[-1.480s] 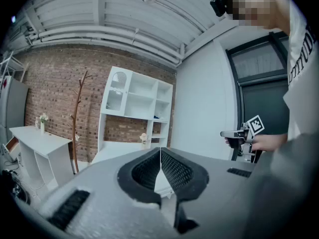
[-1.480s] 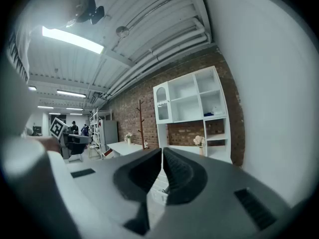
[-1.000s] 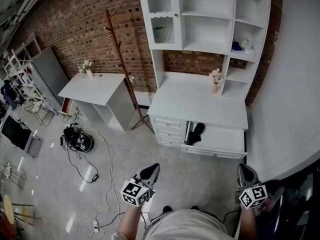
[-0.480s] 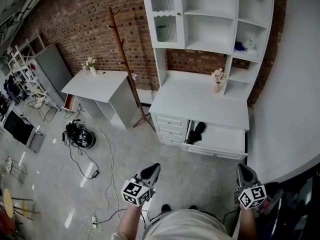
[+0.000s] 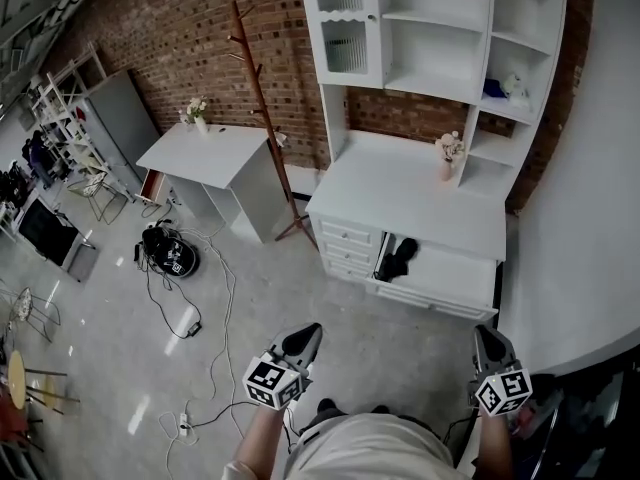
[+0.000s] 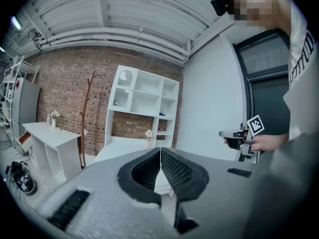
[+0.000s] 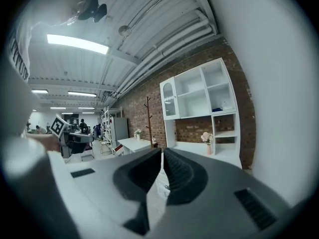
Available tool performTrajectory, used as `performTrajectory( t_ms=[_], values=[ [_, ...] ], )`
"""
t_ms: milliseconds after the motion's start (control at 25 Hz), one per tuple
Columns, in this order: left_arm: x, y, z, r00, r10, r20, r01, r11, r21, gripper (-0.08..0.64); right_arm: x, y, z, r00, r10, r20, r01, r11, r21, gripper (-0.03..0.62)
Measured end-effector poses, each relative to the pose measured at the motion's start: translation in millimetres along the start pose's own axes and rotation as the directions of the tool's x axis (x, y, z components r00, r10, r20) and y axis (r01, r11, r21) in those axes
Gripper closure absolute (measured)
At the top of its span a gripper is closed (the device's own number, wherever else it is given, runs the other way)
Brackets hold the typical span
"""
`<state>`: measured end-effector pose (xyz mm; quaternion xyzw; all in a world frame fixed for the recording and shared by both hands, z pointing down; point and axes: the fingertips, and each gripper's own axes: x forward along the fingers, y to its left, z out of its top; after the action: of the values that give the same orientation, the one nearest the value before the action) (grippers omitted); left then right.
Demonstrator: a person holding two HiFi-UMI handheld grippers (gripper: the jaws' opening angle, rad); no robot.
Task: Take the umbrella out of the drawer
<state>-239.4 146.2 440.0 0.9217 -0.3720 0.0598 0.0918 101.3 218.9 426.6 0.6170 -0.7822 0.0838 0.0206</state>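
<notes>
1. At the far left, the small white table (image 5: 205, 153) and the cables (image 5: 215, 318) on the floor show more fully than a second ago. The head view has swung that way, so the tall white cabinet now sits a little further right.
2. The left gripper (image 5: 303, 336) hangs low, close to the person's body, in the same spot as before. Its jaws are pressed together with nothing between them.
3. The umbrella (image 5: 397, 258), black and folded, lies at the left end of the open drawer (image 5: 455, 278), below the white desk top (image 5: 410, 203). It is untouched and well apart from both grippers.
4. The right gripper (image 5: 489, 340) is also low and close in, its jaws together and empty.
5. My read is that only the outlook has shifted. The reach hasn't begun, and one gripper must spread its jaws before it can take the umbrella.
</notes>
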Motion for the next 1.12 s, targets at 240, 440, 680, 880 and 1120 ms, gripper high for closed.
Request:
performTrajectory(
  t_ms=[240,440,680,880,1120],
  values=[
    [4,-18,-6,1.0,0.03,-0.004,-0.03,0.999,-0.009,0.535,3,-12,-3,0.999,0.045,0.001,-0.045,0.999,0.012,0.558],
    [11,-35,-9,0.999,0.038,-0.009,-0.038,0.999,-0.011,0.535,3,-18,-10,0.997,0.078,-0.011,-0.078,0.997,0.015,0.558],
    [20,-45,-16,0.999,0.033,-0.026,-0.034,0.999,-0.014,0.535,5,-22,-17,0.995,0.097,-0.023,-0.097,0.995,0.02,0.558],
    [23,-45,-20,0.999,0.028,-0.029,-0.029,0.999,-0.021,0.535,10,-22,-23,0.995,0.097,-0.035,-0.096,0.995,0.021,0.558],
    [42,-33,-23,0.999,0.007,-0.036,-0.008,0.999,-0.035,0.535,24,-25,-25,0.995,0.083,-0.051,-0.082,0.996,0.019,0.558]
  ],
)
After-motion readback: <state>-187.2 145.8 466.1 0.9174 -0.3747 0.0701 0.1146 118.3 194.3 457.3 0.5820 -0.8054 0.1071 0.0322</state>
